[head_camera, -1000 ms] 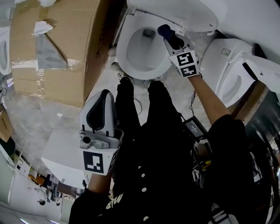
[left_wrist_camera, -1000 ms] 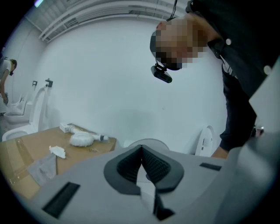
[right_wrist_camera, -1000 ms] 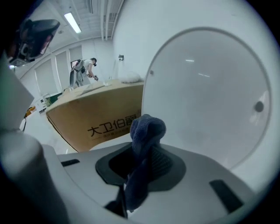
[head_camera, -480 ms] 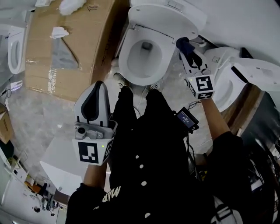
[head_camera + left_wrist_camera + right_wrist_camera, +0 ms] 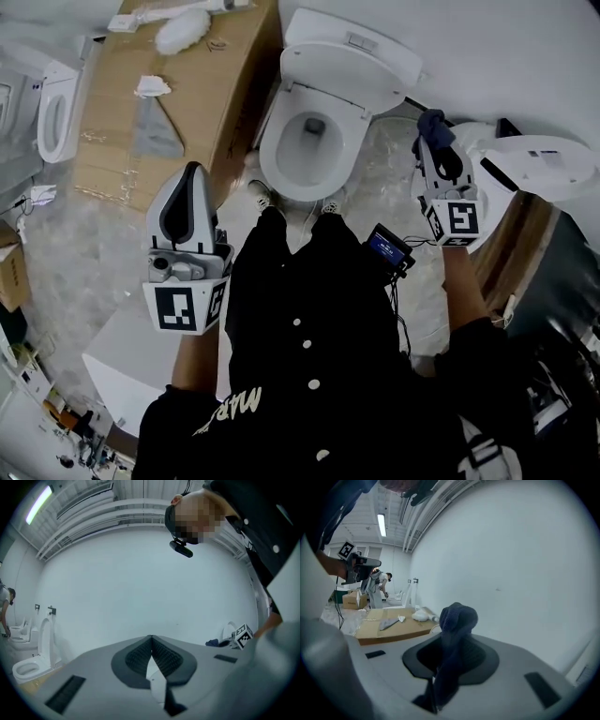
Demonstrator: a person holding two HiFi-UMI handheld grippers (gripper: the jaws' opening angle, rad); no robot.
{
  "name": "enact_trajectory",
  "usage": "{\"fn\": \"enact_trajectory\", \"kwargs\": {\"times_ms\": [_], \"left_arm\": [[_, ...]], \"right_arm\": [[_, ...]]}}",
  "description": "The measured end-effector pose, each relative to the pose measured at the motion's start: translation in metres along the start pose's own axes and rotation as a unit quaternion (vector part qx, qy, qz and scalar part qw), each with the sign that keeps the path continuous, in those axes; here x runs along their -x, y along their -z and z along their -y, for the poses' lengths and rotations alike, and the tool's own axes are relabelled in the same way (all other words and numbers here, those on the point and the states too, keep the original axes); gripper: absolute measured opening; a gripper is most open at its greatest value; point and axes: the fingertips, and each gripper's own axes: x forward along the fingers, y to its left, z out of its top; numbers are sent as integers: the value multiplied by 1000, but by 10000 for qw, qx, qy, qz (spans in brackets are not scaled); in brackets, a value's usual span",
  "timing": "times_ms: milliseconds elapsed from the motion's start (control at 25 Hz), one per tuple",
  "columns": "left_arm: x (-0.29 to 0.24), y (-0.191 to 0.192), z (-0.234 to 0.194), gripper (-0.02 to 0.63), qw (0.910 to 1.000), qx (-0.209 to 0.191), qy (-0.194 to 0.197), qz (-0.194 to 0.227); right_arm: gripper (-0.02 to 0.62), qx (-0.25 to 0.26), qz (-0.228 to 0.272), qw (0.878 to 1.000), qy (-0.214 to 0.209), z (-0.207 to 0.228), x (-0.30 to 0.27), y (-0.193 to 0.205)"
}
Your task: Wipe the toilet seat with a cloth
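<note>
White wall and pale floor (image 5: 75,244) surrounded the toilet (image 5: 328,94), whose lid (image 5: 361,70) stood raised over the open bowl (image 5: 309,141), with the toilet seat (image 5: 272,159) down around it. Well apart to the right, near a second toilet (image 5: 534,159), the right gripper (image 5: 439,155) had its jaws clamped on the dark blue cloth (image 5: 458,616). The left gripper (image 5: 192,173), jaws closed on nothing, hung beside a flat cardboard box (image 5: 187,84) left of the toilet.

Ceiling strip lights (image 5: 381,525) are casting cool, even light, the white wall (image 5: 140,588) is glowing softly, and both gripper views are bending and darkening toward their round edges.
</note>
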Motion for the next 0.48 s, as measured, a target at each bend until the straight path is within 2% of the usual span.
{"fn": "enact_trajectory", "kwargs": {"times_ms": [200, 480], "left_arm": [[9, -23, -7, 6, 9996, -141, -125, 186], [20, -50, -15, 6, 9979, -241, -337, 502]], "right_arm": [[86, -102, 251, 9986, 446, 27, 37, -21], [86, -573, 798, 9898, 1036, 51, 80, -53]]}}
